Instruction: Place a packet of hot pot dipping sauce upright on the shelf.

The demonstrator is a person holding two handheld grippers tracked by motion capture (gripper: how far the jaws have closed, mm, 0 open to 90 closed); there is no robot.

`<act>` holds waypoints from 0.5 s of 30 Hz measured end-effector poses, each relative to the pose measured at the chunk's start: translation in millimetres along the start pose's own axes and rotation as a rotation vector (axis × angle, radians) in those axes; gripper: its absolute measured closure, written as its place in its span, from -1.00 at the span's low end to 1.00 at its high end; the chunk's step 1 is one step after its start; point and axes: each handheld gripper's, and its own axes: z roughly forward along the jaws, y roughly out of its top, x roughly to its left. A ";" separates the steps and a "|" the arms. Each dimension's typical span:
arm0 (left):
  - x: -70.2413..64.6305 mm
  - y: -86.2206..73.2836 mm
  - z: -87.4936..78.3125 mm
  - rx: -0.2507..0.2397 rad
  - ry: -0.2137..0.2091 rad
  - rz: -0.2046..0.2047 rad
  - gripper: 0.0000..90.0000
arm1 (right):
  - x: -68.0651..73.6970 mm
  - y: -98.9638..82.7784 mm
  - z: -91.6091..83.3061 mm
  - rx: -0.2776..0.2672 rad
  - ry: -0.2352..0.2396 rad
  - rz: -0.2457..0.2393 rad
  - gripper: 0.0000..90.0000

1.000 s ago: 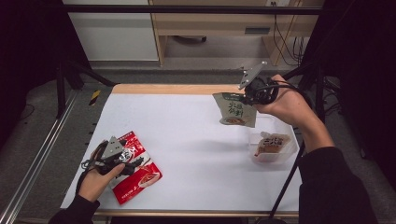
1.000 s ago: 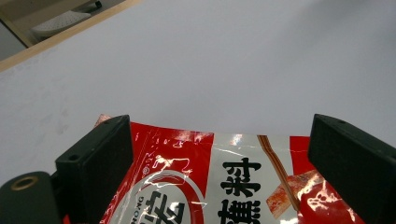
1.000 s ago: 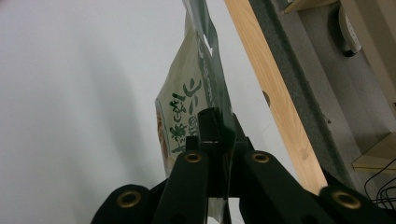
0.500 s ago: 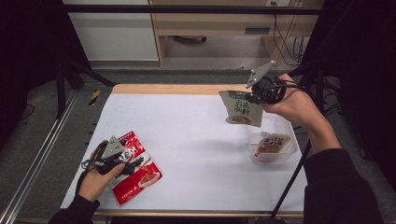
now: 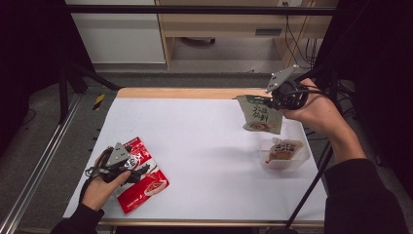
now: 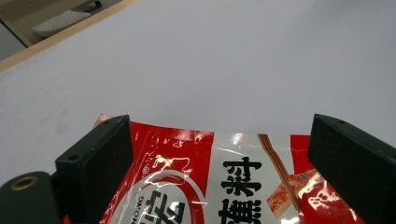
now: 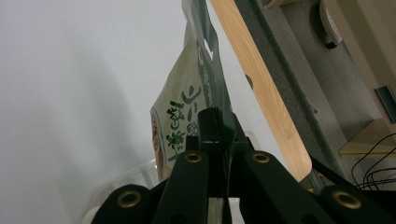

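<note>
A white-topped desk (image 5: 204, 146) with a wooden far edge carries the scene, seen from above, with a person's two dark-sleeved forearms entering from the near side. The right arm reaches up along the desk's right edge, wrist bent inward, the right hand (image 5: 319, 109) wrapped around the right gripper (image 5: 272, 100) and raised above the desk near the far right corner. Its jaws are pressed together on the top edge of a pale green pouch (image 5: 260, 114), which hangs free in the air below them, printed face toward the camera; in the right gripper view the pouch (image 7: 187, 121) is nipped between the two black jaws and hangs edge-on to the camera. The left arm lies low at the near left corner, the left hand (image 5: 100, 187) resting on the desk around the left gripper (image 5: 141, 165). In the left gripper view its jaws stand spread wide, one on each side of a red sachet (image 6: 224, 182) that lies flat on the desk beneath them, gripping nothing. A clear plastic tub (image 5: 292, 163) sits near the right edge, just below the hanging pouch, holding a small packet (image 5: 282, 148) with a brown-and-white label. The red sachet (image 5: 143, 178) lies slanted at the near left corner
</note>
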 end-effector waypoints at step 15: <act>-0.4 -0.2 0.8 0.005 0.000 0.006 -0.85 | -2.6 -23.2 4.7 0.000 0.012 0.021 1.00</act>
